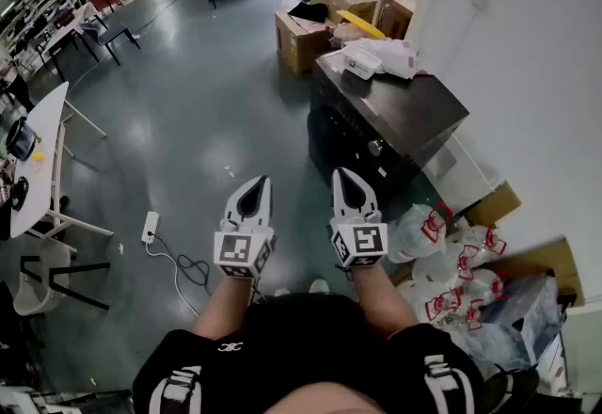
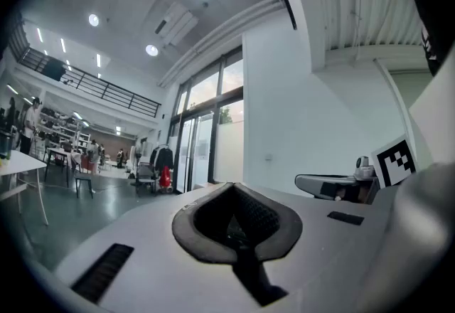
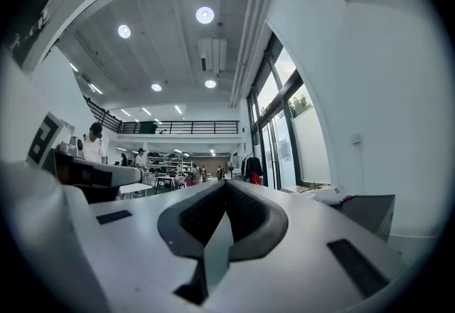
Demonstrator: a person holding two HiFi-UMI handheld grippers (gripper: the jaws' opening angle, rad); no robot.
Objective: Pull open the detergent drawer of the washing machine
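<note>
Fingers (image 2: 264, 213) of the left gripper (image 2: 233, 186) are clenched tip to tip, with only the heart-shaped hollow of the pads between them and nothing grasped. The right gripper (image 3: 226, 183) is clenched the same way and is also empty.

Only the head view shows the whole dark washing machine (image 1: 404, 111). It stands against the white wall, ahead and to the right of the two grippers, and neither gripper touches it. Its front is too dark to pick out the detergent drawer; a round knob (image 1: 376, 147) shows on the panel.

The right gripper view catches just a corner of the machine's top, carrying white packages (image 1: 381, 56). The left gripper view shows no machine at all, only the hall, the glass doors and the right gripper off to its side.

Counted in the head view:
- two grippers, each with one marker cube
- one washing machine
- three cardboard boxes (image 1: 299, 38) beyond the machine
- one power strip (image 1: 150, 227) on the floor
- a heap of red-printed plastic bags (image 1: 456, 262) beside the machine, too tangled to count
</note>
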